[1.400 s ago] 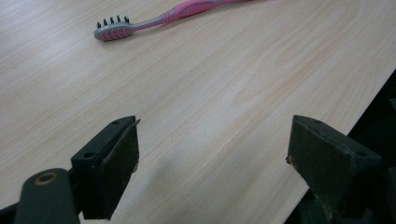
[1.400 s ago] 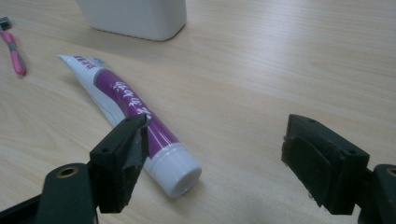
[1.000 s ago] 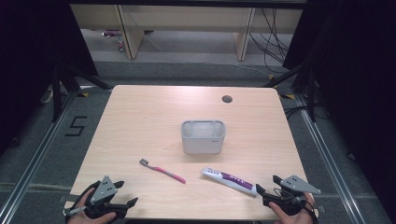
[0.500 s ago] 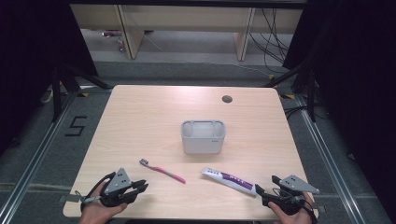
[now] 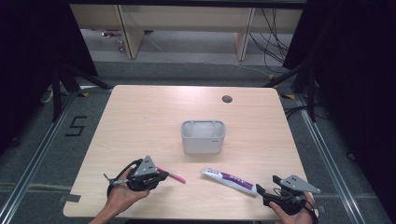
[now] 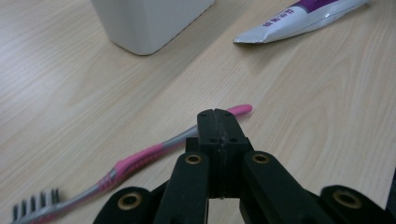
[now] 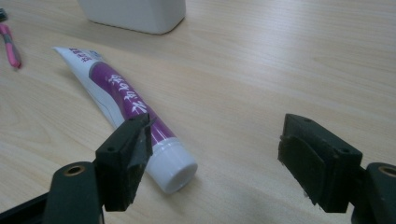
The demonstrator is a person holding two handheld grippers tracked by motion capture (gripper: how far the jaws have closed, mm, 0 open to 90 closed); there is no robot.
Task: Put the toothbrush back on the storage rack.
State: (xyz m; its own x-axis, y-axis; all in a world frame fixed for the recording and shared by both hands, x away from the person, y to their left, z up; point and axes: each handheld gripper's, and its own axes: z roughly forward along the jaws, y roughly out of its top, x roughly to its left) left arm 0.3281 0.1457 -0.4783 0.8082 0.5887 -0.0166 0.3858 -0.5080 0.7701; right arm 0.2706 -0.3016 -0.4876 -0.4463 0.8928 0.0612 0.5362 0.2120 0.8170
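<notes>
A pink toothbrush (image 5: 170, 176) is seen lying flat near the front edge of the bench (image 5: 140, 116), towards its front left corner, with the left tool (image 5: 159, 176) just over its handle. In the left gripper view the jaws of that tool are pressed together with nothing between them, and the toothbrush handle (image 6: 140, 161) passes beneath and behind the tips. If a grasp is intended, the jaws would first have to be parted; were the tool lowered as it stands, the handle would probably be pushed aside or rolled along the wood rather than caught.

A toothpaste tube (image 5: 229, 180) lies flat towards the front right corner, its white cap end pointing at the right tool (image 5: 259, 191). In the right gripper view the jaws are held wide apart, and the cap (image 7: 175, 170) sits just beside one jaw rather than between the two. A closure from here would likely glance off the round cap and skid the tube (image 7: 123, 105) sideways.

A grey open-topped holder (image 5: 203, 136) stands upright at the middle of the bench, well apart from both tools. Whether it is light enough to be toppled by a stray push cannot be told.
</notes>
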